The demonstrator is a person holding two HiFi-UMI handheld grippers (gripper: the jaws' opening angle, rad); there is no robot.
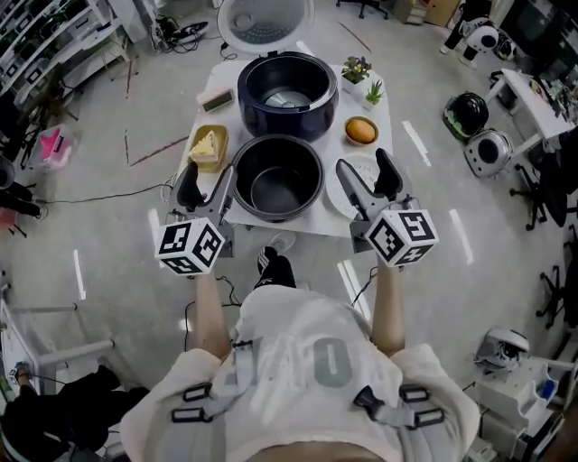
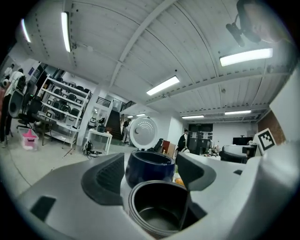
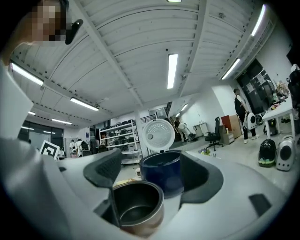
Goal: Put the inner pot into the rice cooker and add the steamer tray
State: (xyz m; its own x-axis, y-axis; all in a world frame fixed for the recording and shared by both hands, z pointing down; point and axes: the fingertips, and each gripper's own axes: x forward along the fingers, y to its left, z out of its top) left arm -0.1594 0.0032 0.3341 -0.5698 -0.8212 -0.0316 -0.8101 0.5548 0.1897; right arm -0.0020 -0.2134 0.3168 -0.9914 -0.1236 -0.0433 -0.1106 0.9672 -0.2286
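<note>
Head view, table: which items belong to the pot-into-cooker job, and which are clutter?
Job: inner pot, rice cooker, white round tray (likely the steamer tray).
Clutter: yellow plate with wedge, round orange food, potted plants, small flat box.

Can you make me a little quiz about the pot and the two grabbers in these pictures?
1. True or false: the pot sits inside the cooker.
2. The left gripper and right gripper are both: A open, B shut, C gripping the pot.
3. Fill in: the cooker's lid is ___.
Key: 1 false, it stands in front of the cooker; 2 A; 3 open.
</note>
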